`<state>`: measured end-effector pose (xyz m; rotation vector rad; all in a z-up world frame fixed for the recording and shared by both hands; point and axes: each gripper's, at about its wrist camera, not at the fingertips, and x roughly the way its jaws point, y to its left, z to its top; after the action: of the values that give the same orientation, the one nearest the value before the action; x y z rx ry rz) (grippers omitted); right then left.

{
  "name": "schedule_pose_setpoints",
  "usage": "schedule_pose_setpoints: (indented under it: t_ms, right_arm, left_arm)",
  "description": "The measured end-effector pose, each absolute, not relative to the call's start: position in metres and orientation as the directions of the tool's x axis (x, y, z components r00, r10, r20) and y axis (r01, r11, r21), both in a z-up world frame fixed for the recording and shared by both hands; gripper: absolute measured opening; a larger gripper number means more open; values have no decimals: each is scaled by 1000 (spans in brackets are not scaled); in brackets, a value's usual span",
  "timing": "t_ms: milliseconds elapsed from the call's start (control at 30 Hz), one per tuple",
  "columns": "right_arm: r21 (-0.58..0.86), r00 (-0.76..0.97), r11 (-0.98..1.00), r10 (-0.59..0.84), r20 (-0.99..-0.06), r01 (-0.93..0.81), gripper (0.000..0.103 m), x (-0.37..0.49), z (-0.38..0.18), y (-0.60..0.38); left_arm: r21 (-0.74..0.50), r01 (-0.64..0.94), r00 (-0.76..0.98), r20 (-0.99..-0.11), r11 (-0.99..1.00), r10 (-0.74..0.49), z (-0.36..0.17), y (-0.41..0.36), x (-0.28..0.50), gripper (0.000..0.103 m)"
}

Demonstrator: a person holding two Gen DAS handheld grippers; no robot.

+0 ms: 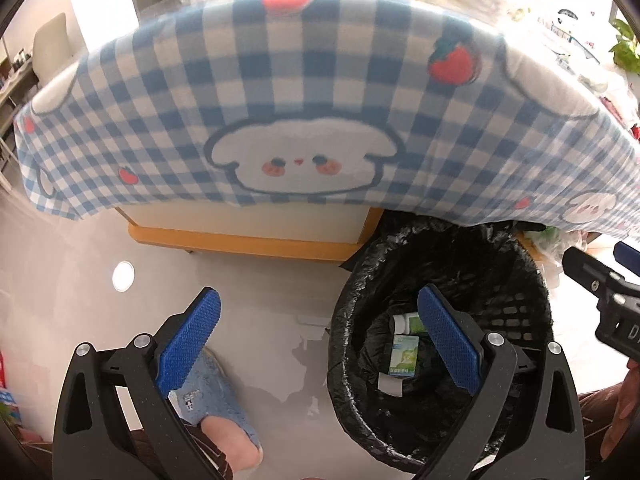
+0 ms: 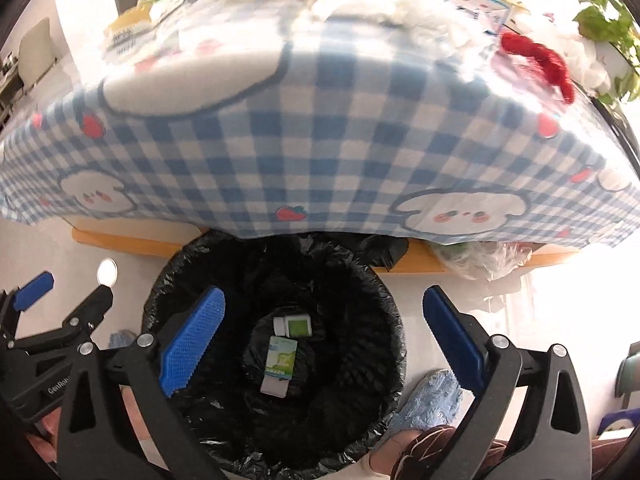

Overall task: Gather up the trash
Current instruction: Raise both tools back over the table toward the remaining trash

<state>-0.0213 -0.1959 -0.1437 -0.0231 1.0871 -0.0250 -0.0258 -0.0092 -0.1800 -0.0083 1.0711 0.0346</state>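
A round bin (image 2: 360, 308) lined with a black bag (image 1: 516, 280) stands on the floor by the table. At its bottom lie a green and white carton (image 2: 281, 360) (image 1: 403, 356) and a small white and green box (image 2: 296, 325) (image 1: 405, 323). My right gripper (image 2: 324, 340) hangs above the bin's mouth, open, with nothing between its blue pads (image 2: 192, 336). My left gripper (image 1: 318, 348) is open too and empty, to the left of the bin and partly over its rim. The right gripper's black frame (image 1: 612, 300) shows at the right edge of the left wrist view.
A blue and white checked cloth (image 1: 320, 92) (image 2: 320, 140) drapes over the table, whose top is cluttered with wrappers and crumpled paper (image 2: 360, 8). A wooden table base (image 1: 240, 240) stands behind the bin. A person's feet in blue slippers (image 1: 216, 396) (image 2: 432, 404) flank the bin. A plant (image 2: 608, 20) stands far right.
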Motion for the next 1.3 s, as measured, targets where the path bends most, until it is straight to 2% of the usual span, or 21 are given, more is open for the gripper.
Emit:
schedule_pose_setpoints:
  t_ms: [667, 933, 1300]
  right_arm:
    - [-70, 580, 997, -32, -814, -43, 95, -45, -65, -204]
    - [-92, 637, 996, -66, -768, -7, 95, -50, -38, -217]
    - [-39, 692, 998, -55, -720, 38, 95, -55, -4, -246]
  left_arm:
    - [-5, 20, 555, -832, 1000, -15, -95, -28, -42, 97]
    - [-5, 31, 576, -817, 1000, -22, -75, -40, -39, 97]
    - [-11, 48, 607, -794, 999, -38, -46, -56, -31, 97]
